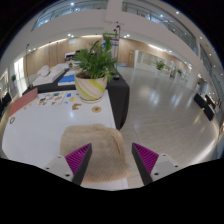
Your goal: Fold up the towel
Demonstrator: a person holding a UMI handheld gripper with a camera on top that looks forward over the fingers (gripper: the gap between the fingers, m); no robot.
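You are working over a white table (pixel 45 125), smooth and matte, whose far end carries a potted plant (pixel 95 68) with broad green leaves in a pale, rounded pot with a yellow-green band. Flat printed sheets (pixel 55 98) in pink and other colours lie on the table to the left of the pot, and a small round brown object (pixel 97 108) sits just in front of it. Behind the table a dark panel (pixel 119 98) drops to a glossy, light-coloured floor (pixel 165 105) that reflects the ceiling lights of a large open hall with railings on an upper level. The towel (pixel 100 150), beige and softly textured, lies on the table between your gripper's (pixel 112 158) fingers and runs a little way ahead of them, its outline roughly rectangular with rumpled edges. Your fingers stand spread apart, their magenta ribbed pads (pixel 78 157) flanking the cloth; whether the pads touch it you cannot tell from here.
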